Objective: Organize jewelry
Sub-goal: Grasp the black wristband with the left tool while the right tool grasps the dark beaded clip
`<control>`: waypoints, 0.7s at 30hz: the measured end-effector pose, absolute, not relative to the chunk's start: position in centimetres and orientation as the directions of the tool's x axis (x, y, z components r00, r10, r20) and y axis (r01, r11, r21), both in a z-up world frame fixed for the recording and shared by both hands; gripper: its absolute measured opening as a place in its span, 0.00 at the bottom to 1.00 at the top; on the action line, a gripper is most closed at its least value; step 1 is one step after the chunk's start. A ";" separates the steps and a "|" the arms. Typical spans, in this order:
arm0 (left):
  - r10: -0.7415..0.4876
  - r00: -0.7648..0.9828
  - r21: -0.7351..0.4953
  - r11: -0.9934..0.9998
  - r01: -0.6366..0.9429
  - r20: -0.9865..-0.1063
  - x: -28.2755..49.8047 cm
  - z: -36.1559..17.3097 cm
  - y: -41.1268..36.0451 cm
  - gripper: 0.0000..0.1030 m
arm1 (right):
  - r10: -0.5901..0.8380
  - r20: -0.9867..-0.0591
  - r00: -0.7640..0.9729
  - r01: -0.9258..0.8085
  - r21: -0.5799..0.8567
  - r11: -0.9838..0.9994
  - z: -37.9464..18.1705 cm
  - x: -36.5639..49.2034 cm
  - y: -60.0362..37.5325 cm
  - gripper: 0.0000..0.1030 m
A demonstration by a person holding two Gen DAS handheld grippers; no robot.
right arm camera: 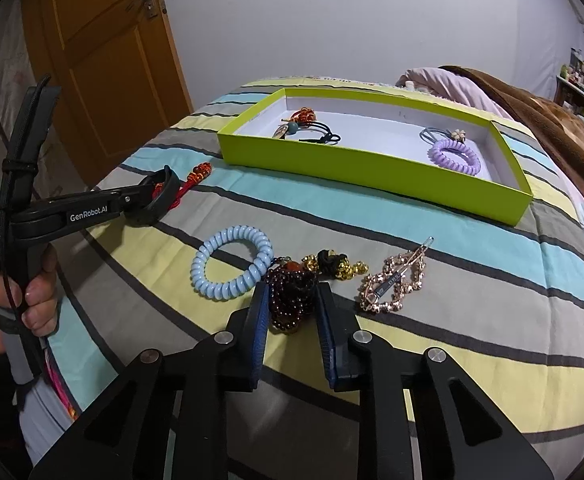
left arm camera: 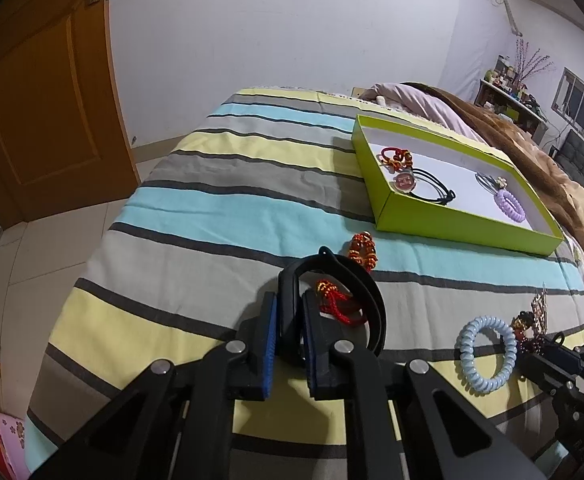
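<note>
Two hand-held grippers are at work on your striped bed (right arm camera: 472,240): your left hand-held gripper (left arm camera: 289,320) is clamped on a black band (left arm camera: 356,280) beside a red cord bracelet (left arm camera: 338,304), and your right hand-held gripper (right arm camera: 294,308) has its pads pressed against a dark red bead bracelet (right arm camera: 289,292). Your green box (right arm camera: 372,168) sits beyond, holding several hair ties.

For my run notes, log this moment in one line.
left gripper: shut on black band | right gripper: around dark bead bracelet | green box: partly filled
</note>
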State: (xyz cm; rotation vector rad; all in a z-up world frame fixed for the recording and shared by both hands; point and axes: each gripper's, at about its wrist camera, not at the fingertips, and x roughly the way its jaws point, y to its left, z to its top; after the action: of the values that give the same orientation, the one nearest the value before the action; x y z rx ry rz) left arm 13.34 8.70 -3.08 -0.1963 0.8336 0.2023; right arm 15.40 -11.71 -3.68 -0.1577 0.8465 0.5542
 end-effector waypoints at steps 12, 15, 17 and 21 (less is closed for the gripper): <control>0.060 0.701 -0.121 0.971 -0.205 -0.711 11.2 -2.1 8.0 0.12 | 0.415 -0.709 0.570 -0.507 0.094 0.857 -2.3 13.8 -13.3 0.22; 0.045 0.721 -0.133 0.973 -0.188 -0.692 10.5 -1.3 7.6 0.12 | 0.418 -0.697 0.582 -0.502 0.096 0.859 -1.7 13.5 -13.6 0.22; 0.037 0.735 -0.135 0.975 -0.174 -0.677 10.0 -0.7 7.3 0.12 | 0.420 -0.690 0.590 -0.499 0.098 0.861 -1.4 13.3 -13.8 0.22; 0.023 0.752 -0.139 0.978 -0.152 -0.659 9.4 0.4 6.6 0.12 | 0.425 -0.676 0.602 -0.493 0.104 0.864 -0.8 13.1 -14.1 0.22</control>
State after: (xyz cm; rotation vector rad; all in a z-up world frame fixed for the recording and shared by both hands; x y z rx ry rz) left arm 9.38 6.59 0.38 -0.1893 0.7143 0.0962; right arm 13.05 -14.10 -0.75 -0.0968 0.7563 0.5321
